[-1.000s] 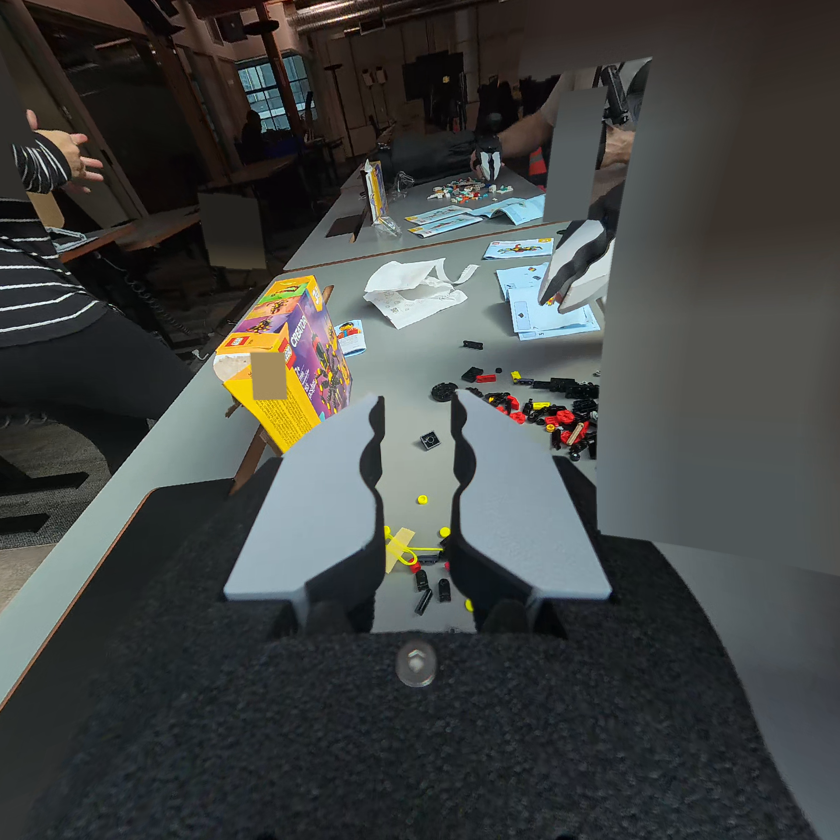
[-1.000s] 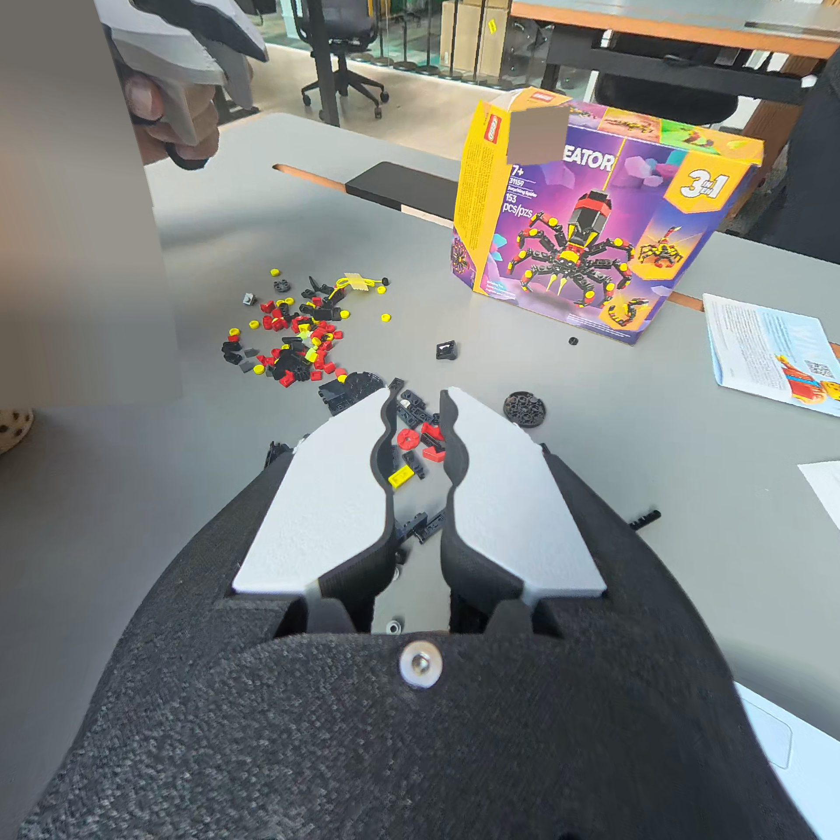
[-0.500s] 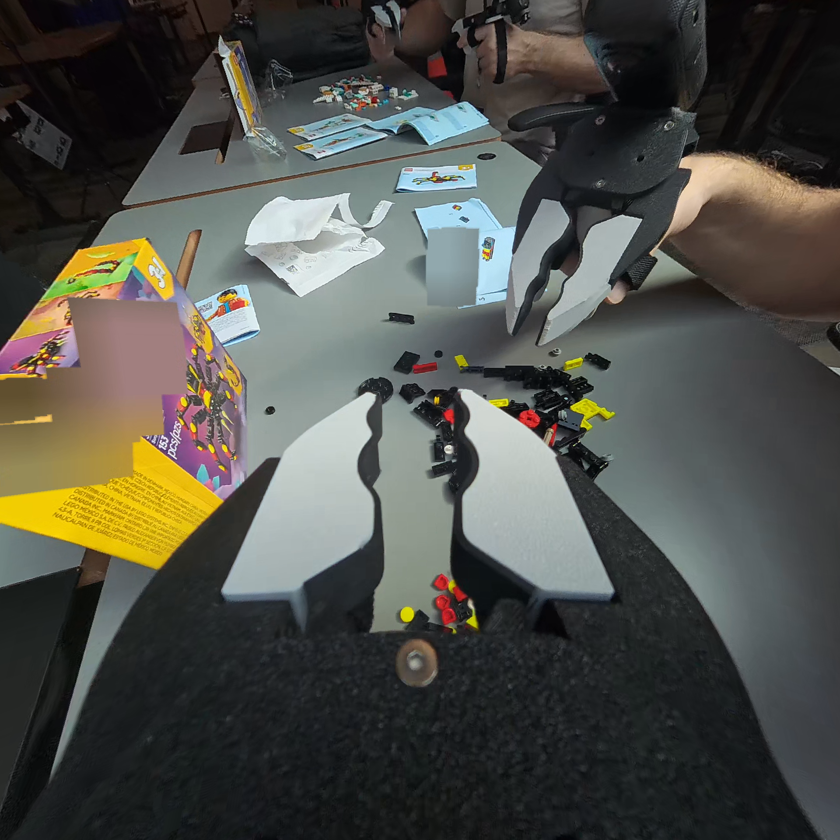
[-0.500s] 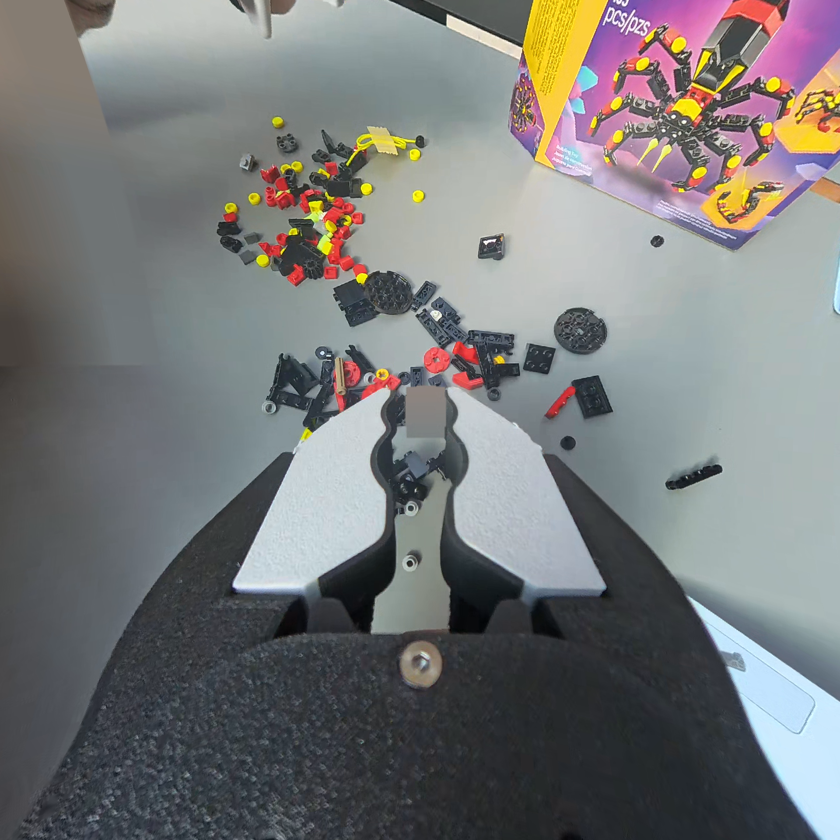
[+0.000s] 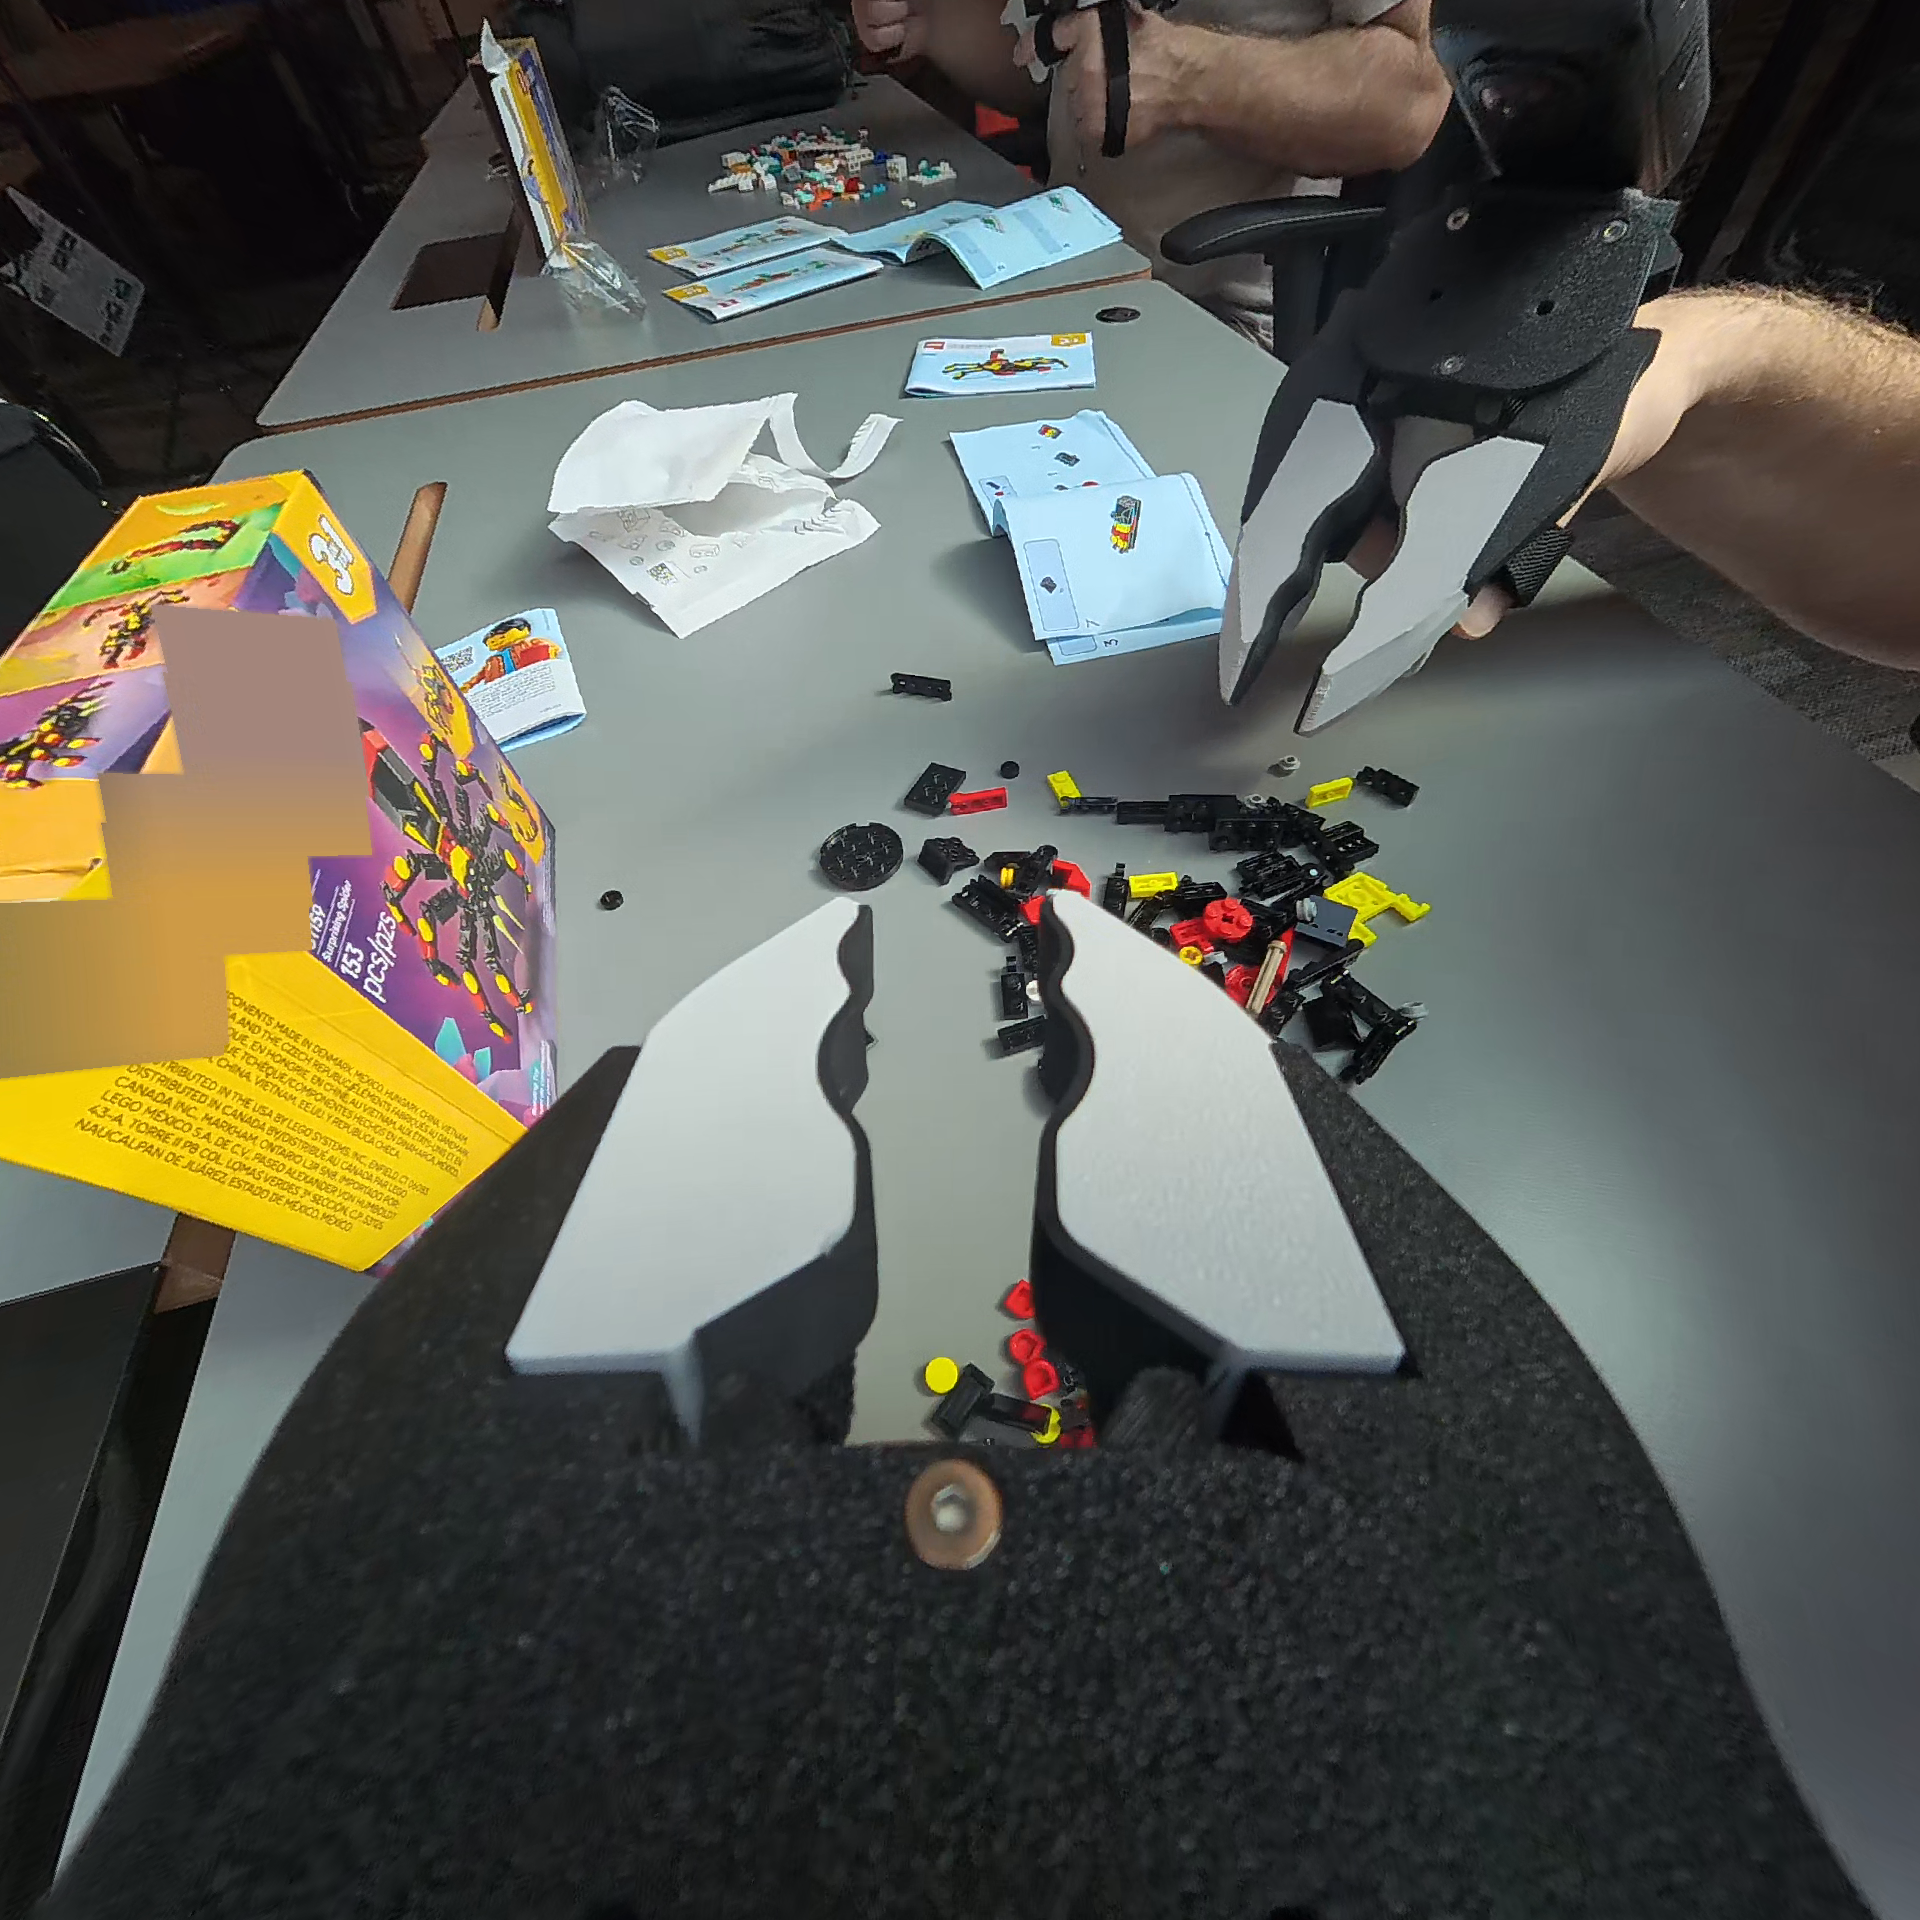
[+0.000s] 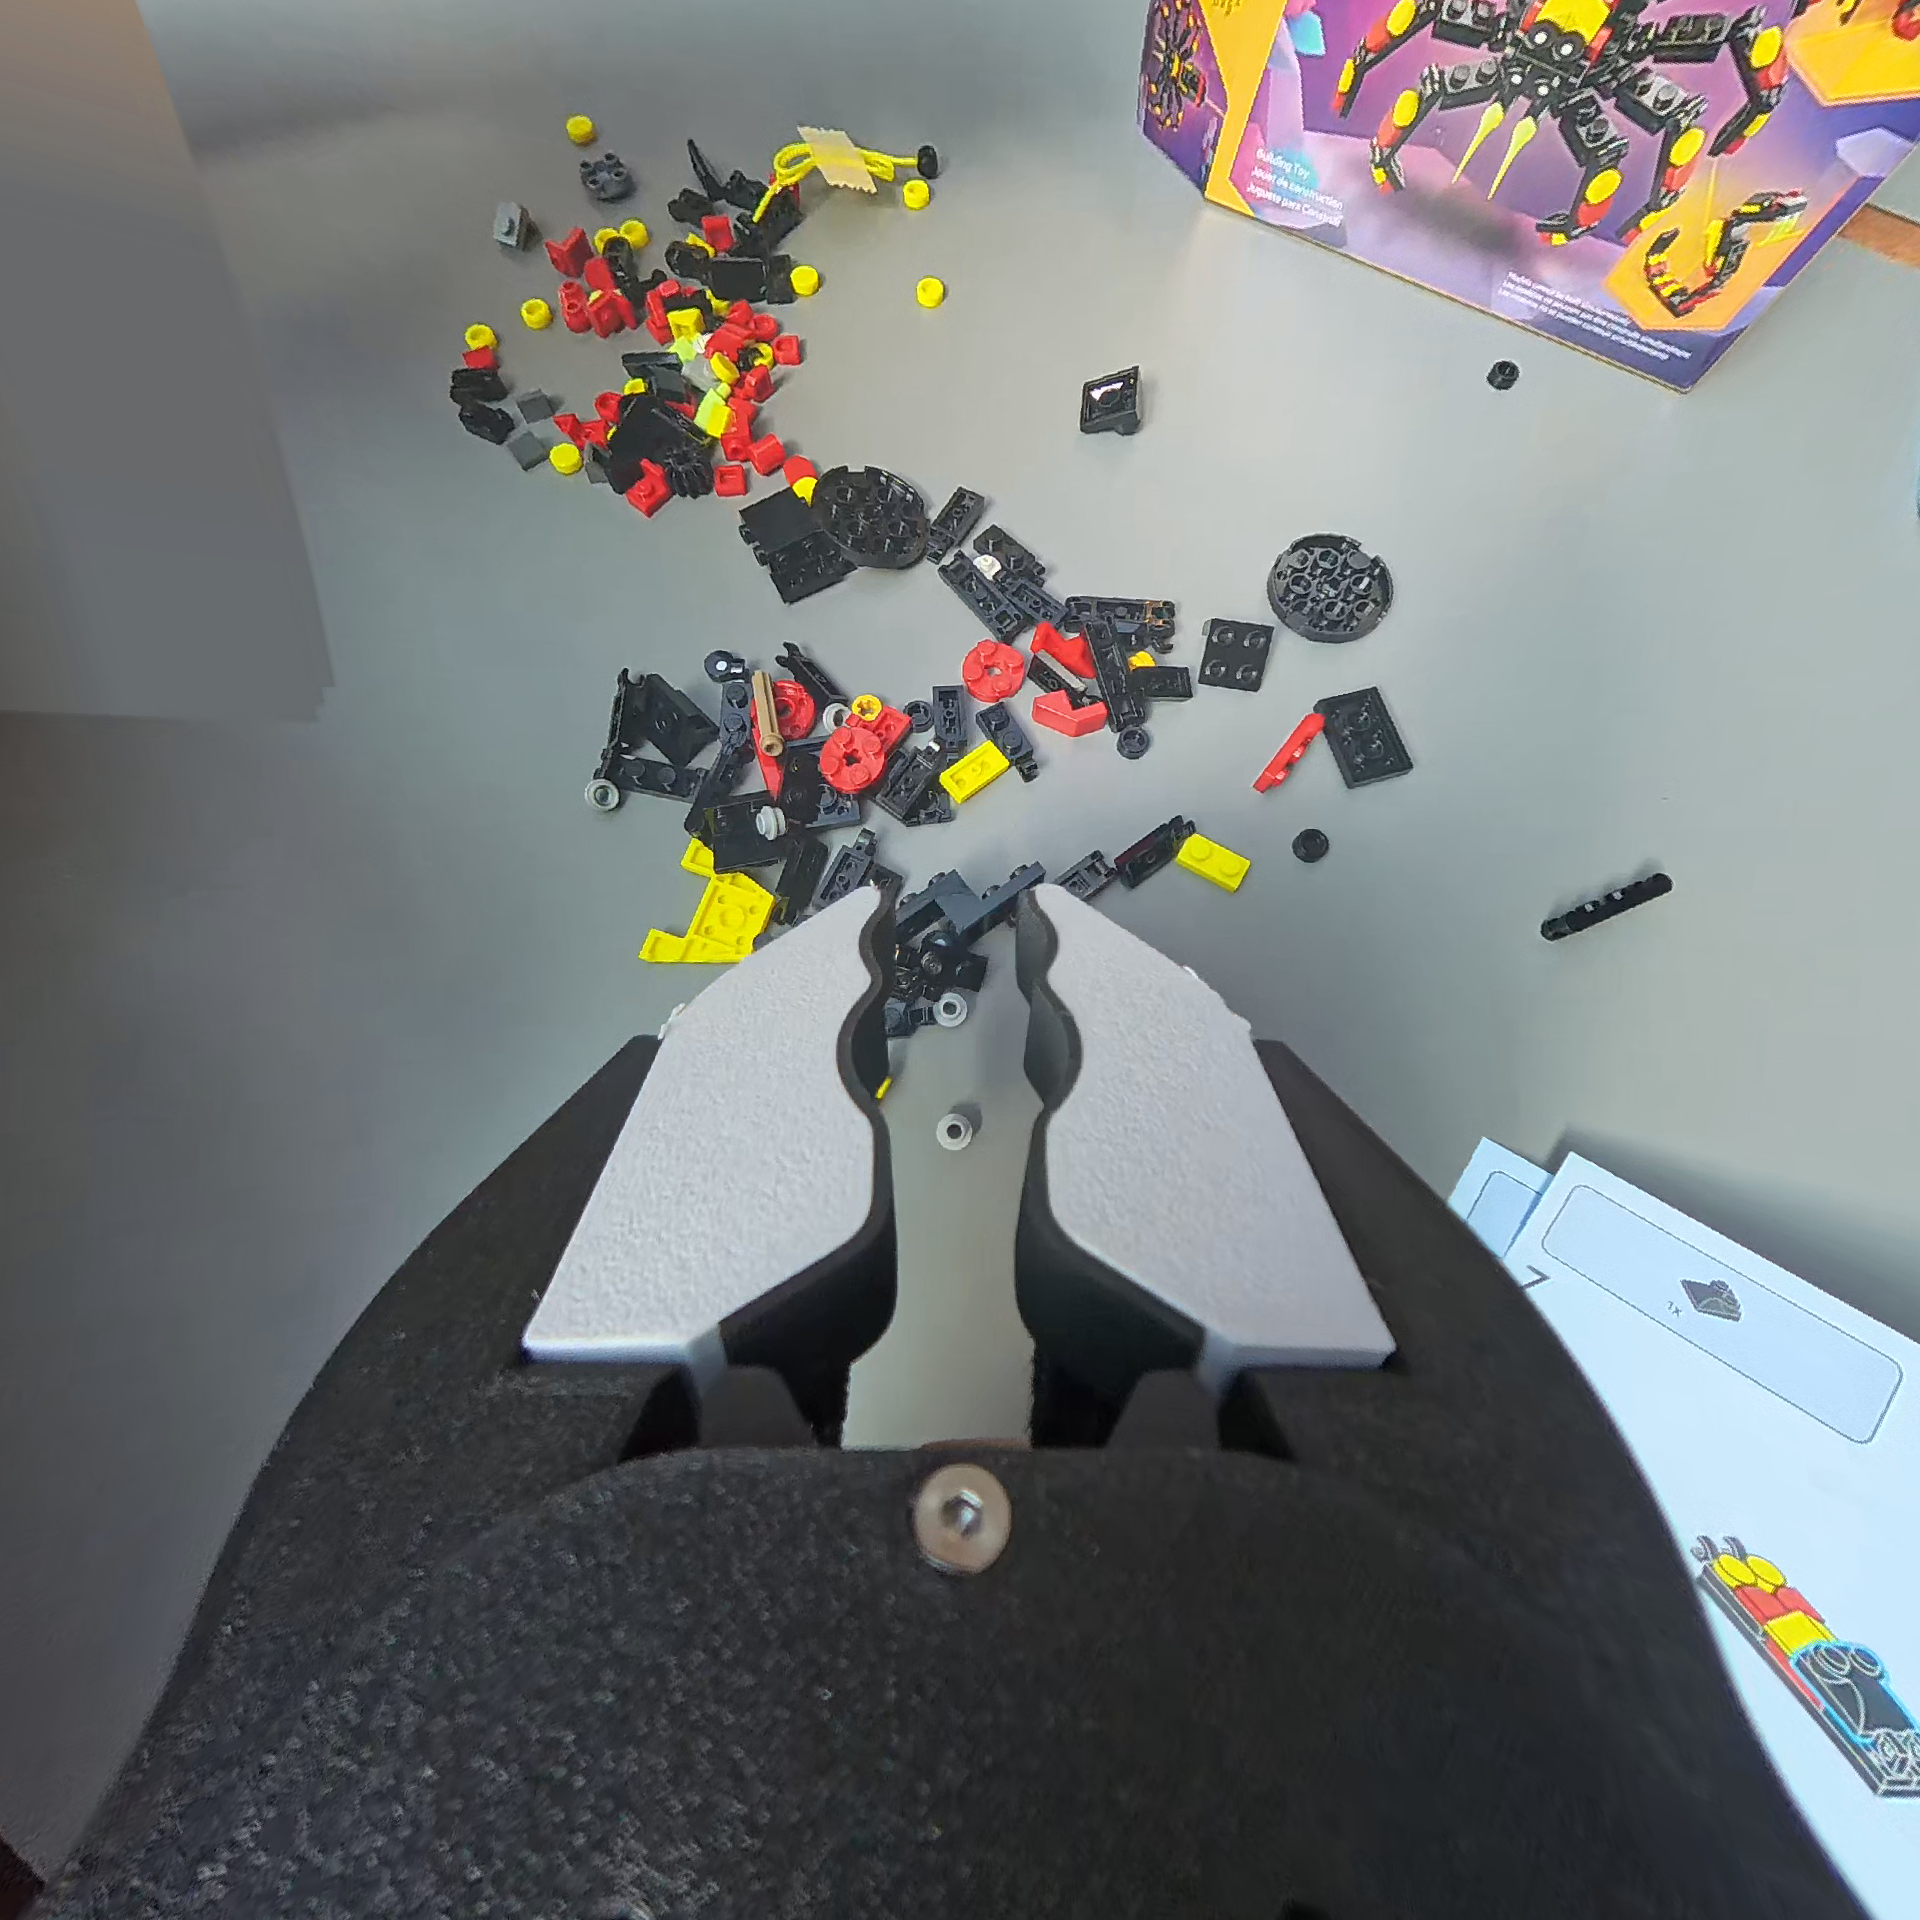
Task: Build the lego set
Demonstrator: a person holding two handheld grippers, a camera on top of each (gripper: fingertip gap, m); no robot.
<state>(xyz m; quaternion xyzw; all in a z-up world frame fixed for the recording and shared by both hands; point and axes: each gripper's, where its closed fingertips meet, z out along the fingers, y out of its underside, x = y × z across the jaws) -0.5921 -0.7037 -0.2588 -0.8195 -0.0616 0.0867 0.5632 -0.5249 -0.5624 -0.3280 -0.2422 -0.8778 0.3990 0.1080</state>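
Observation:
Loose black, red and yellow lego pieces (image 6: 862, 748) lie scattered on the grey table (image 6: 1455, 1039). They also show in the left wrist view (image 5: 1226, 894). My right gripper (image 6: 954, 904) is open and empty, low over a clump of black pieces (image 6: 951, 914) at the pile's near edge. In the left wrist view it (image 5: 1273, 701) hangs just above the table, beyond the pile. My left gripper (image 5: 956, 914) is open and empty, above the pile's left edge. Small red and yellow pieces (image 5: 1023, 1351) lie under it.
The purple and yellow lego box (image 5: 312, 935) stands left of my left gripper and shows in the right wrist view (image 6: 1558, 156). Open blue instruction booklets (image 5: 1122, 551) and a torn white bag (image 5: 707, 499) lie beyond the pieces. A booklet page (image 6: 1714, 1351) lies beside my right gripper. Another person works at the far table (image 5: 582, 281). Some 20 cm of space lies between my two pairs of fingers.
Both grippers have tilted down and moved in over the pieces. The right gripper has come lower and closer to the black clump. Both stay open.

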